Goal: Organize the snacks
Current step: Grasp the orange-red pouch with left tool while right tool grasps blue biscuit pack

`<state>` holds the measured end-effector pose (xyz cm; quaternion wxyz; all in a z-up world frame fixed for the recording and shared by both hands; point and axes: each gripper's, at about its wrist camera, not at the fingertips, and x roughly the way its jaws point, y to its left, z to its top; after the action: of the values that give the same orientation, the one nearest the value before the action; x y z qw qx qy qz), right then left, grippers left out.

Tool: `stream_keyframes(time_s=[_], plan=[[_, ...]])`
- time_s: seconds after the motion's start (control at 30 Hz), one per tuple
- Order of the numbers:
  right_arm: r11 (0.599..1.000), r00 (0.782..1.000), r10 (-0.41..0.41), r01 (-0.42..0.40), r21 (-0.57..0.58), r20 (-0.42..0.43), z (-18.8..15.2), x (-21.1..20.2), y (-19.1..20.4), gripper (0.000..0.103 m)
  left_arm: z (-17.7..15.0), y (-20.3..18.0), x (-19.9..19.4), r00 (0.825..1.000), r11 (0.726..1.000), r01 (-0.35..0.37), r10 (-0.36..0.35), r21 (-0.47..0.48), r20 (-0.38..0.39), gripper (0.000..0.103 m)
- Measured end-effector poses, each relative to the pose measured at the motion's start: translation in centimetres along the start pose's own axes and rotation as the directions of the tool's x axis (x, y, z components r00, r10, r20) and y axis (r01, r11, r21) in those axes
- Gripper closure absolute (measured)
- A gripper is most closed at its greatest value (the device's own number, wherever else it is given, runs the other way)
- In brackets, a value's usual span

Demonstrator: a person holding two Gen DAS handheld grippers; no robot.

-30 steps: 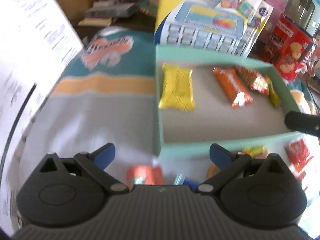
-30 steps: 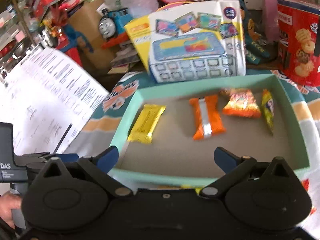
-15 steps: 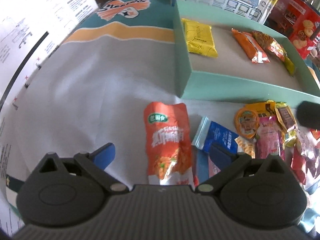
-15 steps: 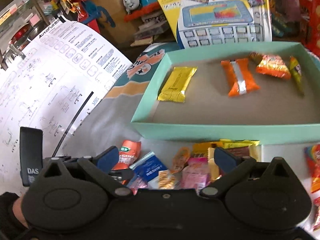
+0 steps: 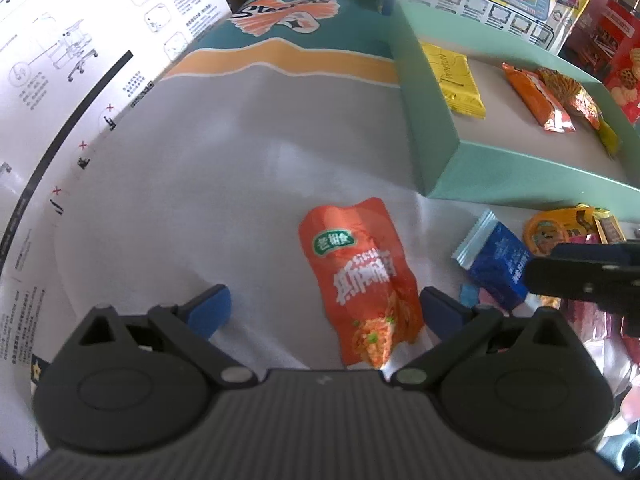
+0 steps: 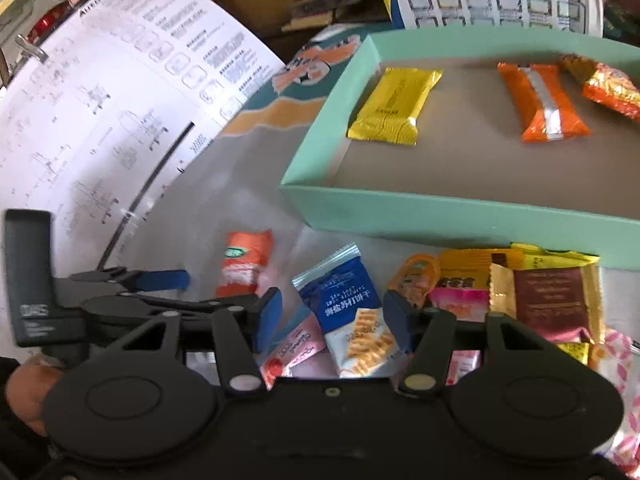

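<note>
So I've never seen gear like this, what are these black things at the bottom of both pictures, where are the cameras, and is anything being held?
No robot here: a person holds a hand-operated gripper in each hand, and a fisheye camera on each one looks forward along its two blue-tipped jaws.

In the left wrist view, the left gripper stands wide open around an orange snack pouch lying on the grey cloth, not squeezing it.

In the right wrist view, the right gripper has just been closing its jaws around a blue cracker packet on top of a loose pile of snacks; the pads do not seem to press it yet. So nothing is held.

Behind lies a mint green box, already holding a yellow packet, an orange packet and others. A large printed sheet lies to the left.
</note>
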<state>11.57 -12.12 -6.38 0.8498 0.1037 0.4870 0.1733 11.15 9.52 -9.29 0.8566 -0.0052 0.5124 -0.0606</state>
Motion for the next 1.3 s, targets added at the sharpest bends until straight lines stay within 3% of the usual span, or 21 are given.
stream_keyframes(time_s=[0.13, 0.17, 0.27, 0.6, 0.67, 0.8, 0.83, 1.0, 1.3], plan=[[0.999, 0.999, -0.034, 0.033, -0.041, -0.043, -0.7, 1.2, 0.6, 0.046, -0.1, 0.5, 0.0, 1.0, 1.0, 0.003, -0.003, -0.001, 0.002, 0.0], [0.998, 0.997, -0.032, 0.029, -0.052, -0.063, -1.1, 1.4, 0.9, 0.055, -0.1, 0.6, -0.1, 1.0, 1.0, 0.004, -0.004, -0.003, 0.003, 0.0], [0.991, 0.995, -0.07, 0.062, -0.121, -0.065, -2.5, 1.2, 2.1, 0.064, -0.3, 0.6, -0.1, 1.0, 1.0, 0.003, -0.003, -0.008, 0.005, 0.0], [0.987, 0.992, -0.123, 0.121, -0.105, -0.019, -1.2, 2.5, 2.4, 0.062, -0.8, -0.9, -0.3, 1.0, 1.0, -0.01, 0.01, 0.004, -0.006, 0.011], [0.98, 0.99, -0.142, 0.141, -0.14, -0.001, -1.7, 2.6, 3.0, 0.06, -0.8, -1.7, -0.2, 0.999, 0.999, -0.038, 0.038, 0.035, 0.002, 0.017], [0.967, 0.985, -0.171, 0.171, -0.191, 0.012, -2.2, 2.6, 3.7, 0.065, -0.8, -3.2, -0.7, 0.998, 0.994, -0.051, 0.046, 0.094, 0.048, 0.061], [0.972, 0.987, -0.159, 0.158, -0.173, 0.006, -2.2, 2.3, 3.4, 0.065, -0.6, -3.4, -0.8, 0.998, 0.994, -0.047, 0.042, 0.1, 0.045, 0.064], [0.993, 0.996, -0.088, 0.088, -0.078, 0.005, -2.3, 0.3, 2.0, 0.066, -0.8, -2.7, -1.7, 0.999, 0.998, -0.012, 0.009, 0.066, 0.034, 0.072], [1.0, 0.997, -0.021, 0.022, -0.015, 0.068, -2.3, -3.6, 1.3, 0.066, 0.0, -2.5, -5.1, 0.995, 0.997, 0.036, -0.042, 0.067, 0.09, 0.073]])
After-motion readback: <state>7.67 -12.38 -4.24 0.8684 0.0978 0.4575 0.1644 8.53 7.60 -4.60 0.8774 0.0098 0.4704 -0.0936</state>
